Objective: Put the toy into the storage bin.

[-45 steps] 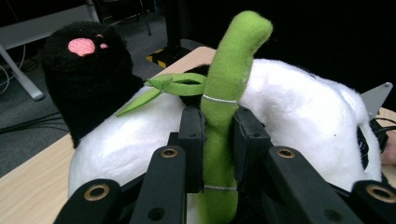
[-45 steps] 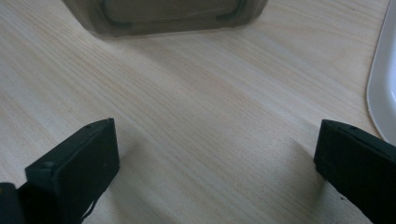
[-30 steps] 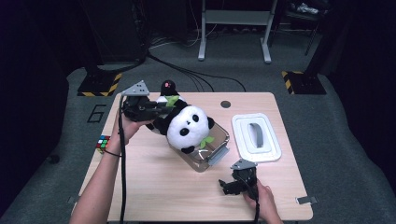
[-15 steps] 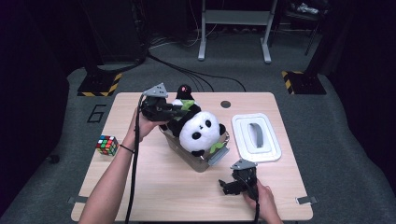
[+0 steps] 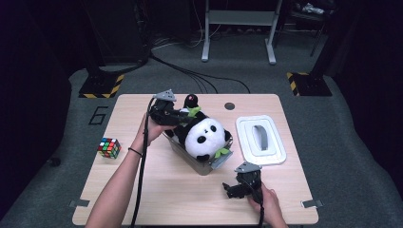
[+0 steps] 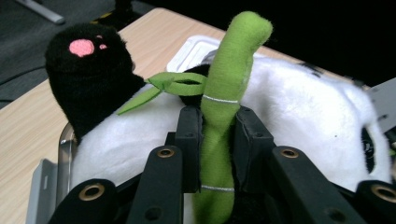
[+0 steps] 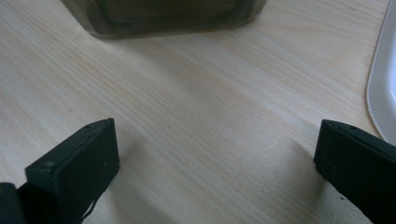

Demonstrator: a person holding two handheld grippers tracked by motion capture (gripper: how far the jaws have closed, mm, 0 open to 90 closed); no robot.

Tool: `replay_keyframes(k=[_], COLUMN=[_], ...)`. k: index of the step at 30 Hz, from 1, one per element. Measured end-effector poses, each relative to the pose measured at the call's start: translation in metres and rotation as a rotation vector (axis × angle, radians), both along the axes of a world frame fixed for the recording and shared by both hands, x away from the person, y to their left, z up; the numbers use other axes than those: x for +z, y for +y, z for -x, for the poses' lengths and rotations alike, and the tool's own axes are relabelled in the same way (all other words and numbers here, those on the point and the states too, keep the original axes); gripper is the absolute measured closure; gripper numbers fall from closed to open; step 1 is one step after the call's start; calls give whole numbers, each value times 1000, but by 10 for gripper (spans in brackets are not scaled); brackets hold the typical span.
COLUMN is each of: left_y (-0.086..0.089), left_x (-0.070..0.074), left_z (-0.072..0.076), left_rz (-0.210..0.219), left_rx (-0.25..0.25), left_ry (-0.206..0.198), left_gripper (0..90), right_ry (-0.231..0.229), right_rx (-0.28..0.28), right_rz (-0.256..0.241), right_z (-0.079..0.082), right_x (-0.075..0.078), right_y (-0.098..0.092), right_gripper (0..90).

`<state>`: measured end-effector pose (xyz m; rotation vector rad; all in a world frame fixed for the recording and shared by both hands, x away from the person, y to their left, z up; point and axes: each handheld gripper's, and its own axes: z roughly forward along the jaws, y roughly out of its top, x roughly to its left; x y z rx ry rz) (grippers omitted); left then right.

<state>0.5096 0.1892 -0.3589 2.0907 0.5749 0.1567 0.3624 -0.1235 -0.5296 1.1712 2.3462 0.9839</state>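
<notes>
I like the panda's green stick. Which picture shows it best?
The left gripper view: the green plush bamboo stalk stands close up, pinched between the black jaws. The high view shows just small green bits; the right gripper view shows bare table.

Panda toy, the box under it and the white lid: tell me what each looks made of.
Panda toy: soft plush, fuzzy black and white pile; its green stalk, pinched in the left tongs, looks like felt-like fabric. Box: likely clear, slightly smoky plastic, since the table shows through its wall. White lid: probably smooth moulded plastic with a faint sheen.
</notes>
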Motion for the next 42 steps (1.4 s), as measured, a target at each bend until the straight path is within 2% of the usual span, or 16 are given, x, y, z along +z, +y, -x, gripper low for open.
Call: replay_keyframes(k=[3,8,11,15,21,23,25,29,31,33,37,38,39,42], left_y=[0,0,-3,-14,-27,-32,-35,-42,-46,-47,-40,-34,-30,-20], left_x=[-5,1,9,10,-2,-6,-11,-21,-26,-25,-13,-8,-4,5], left_z=[-1,5,11,13,6,3,1,-5,-7,-6,-1,0,0,-1], left_rz=[3,31,48,3,-27,-60,-75,-135,-164,-172,-99,-57,-23,2], left_rx=[16,95,123,157,163,157,160,150,146,145,158,163,179,219], left_ry=[15,10,0,-5,44,54,84,135,147,137,112,97,100,79], left_gripper=[667,356,246,156,152,153,153,153,153,153,186,251,324,373], right_ry=[-2,0,-2,-1,0,0,0,2,2,2,2,3,3,3], right_rx=[-1,-2,8,-1,-4,-4,-5,-4,-2,-2,-2,-3,-3,-3], right_rz=[1,-1,6,0,-2,-2,-2,-2,-1,-1,-1,-1,-1,-1], right_z=[0,0,0,0,0,0,0,0,0,0,0,0,0,0], right_x=[0,0,0,0,0,0,0,0,0,0,0,0,0,0], right_y=[0,0,0,0,0,0,0,0,0,0,0,0,0,0], right_gripper=[0,0,0,0,0,0,0,0,0,0,0,0,0,0])
